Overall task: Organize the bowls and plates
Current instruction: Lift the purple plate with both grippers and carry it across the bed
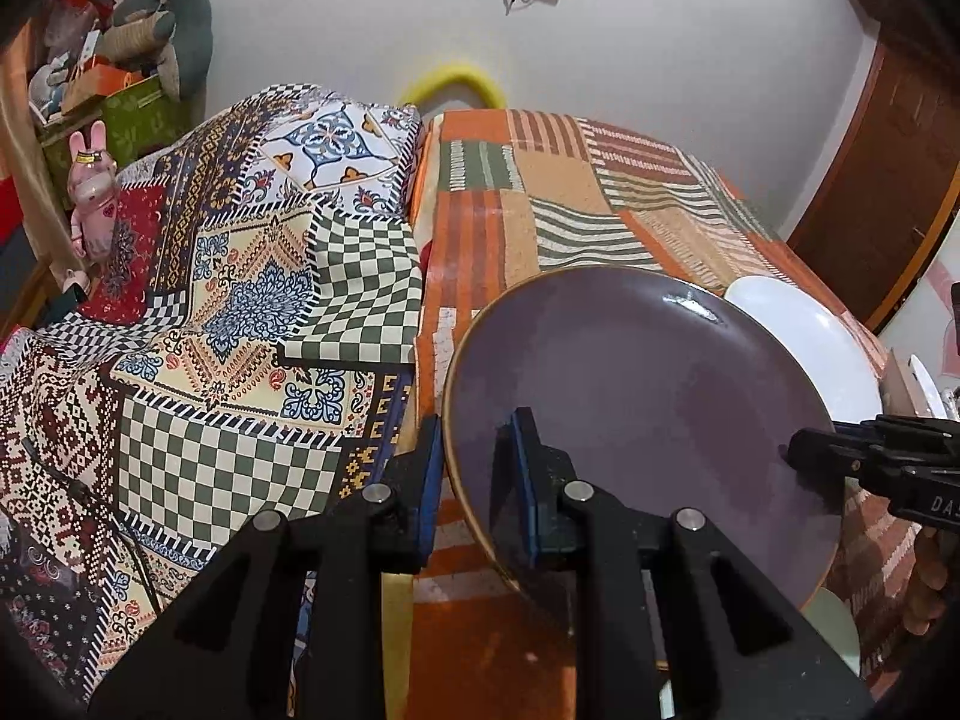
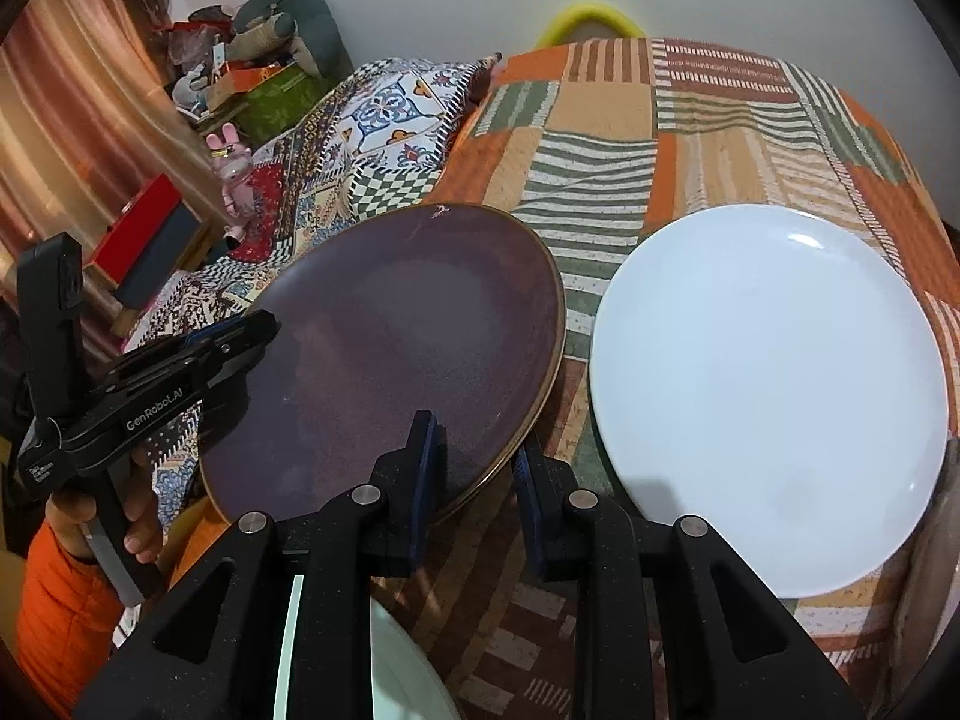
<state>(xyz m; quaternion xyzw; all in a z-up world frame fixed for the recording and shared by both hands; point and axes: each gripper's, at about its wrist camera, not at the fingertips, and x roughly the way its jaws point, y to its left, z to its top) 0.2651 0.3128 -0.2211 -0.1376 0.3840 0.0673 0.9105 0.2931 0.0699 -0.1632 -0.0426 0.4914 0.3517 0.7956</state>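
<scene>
A large purple plate (image 1: 648, 396) with a thin gold rim is held tilted above the orange patchwork bed cover (image 1: 540, 192). My left gripper (image 1: 474, 480) is shut on its left rim, one finger under and one over. My right gripper (image 2: 474, 468) is shut on its right rim; it also shows in the left wrist view (image 1: 798, 450) at the plate's right edge. In the right wrist view the purple plate (image 2: 408, 348) sits left of a white plate (image 2: 768, 396) that lies flat on the cover. My left gripper (image 2: 264, 327) shows there on the far rim.
A pale green dish (image 2: 402, 672) lies under my right gripper near the front edge. A patterned patchwork quilt (image 1: 240, 324) is heaped at left. A pink rabbit toy (image 1: 90, 192) and cluttered boxes (image 1: 114, 102) stand at far left. A wooden door (image 1: 888, 138) is at right.
</scene>
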